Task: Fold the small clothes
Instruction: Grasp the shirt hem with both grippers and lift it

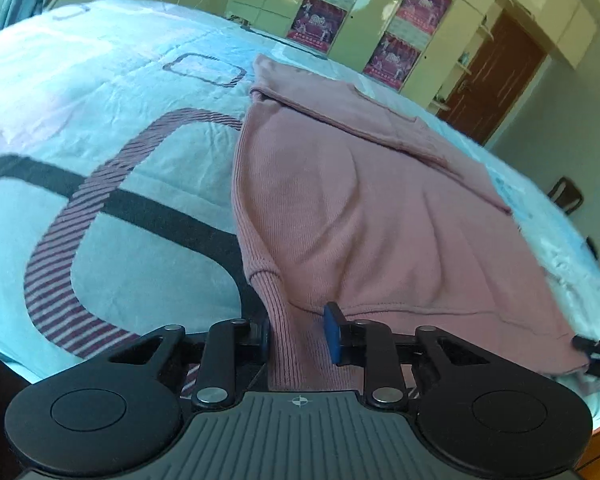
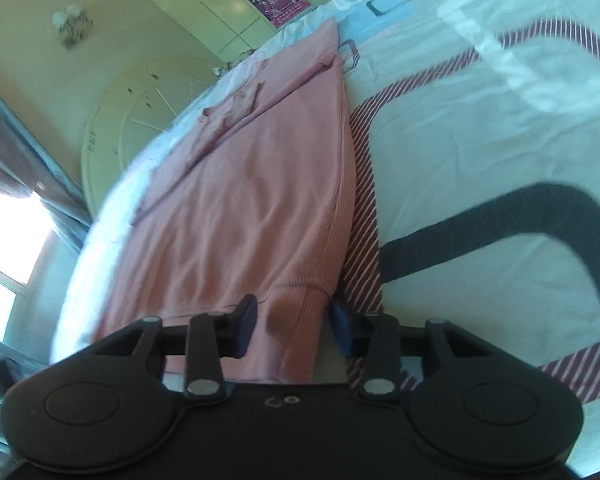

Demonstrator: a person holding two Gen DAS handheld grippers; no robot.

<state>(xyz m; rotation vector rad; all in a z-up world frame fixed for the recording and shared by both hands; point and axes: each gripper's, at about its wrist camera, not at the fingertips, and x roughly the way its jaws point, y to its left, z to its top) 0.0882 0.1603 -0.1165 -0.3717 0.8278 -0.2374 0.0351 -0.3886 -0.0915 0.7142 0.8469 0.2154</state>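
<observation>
A pink knit sweater lies on a pale blue bedspread, its sleeves folded across the far part. My left gripper has the sweater's ribbed hem corner between its blue pads, which stand partly apart around the fabric. My right gripper has the other ribbed hem corner of the sweater between its pads in the same way. The right gripper's tip also shows at the right edge of the left wrist view.
The bedspread has dark and striped rounded-square patterns. Cream wardrobes with posters and a brown door stand beyond the bed. A round headboard and a bright window are on the right gripper's left.
</observation>
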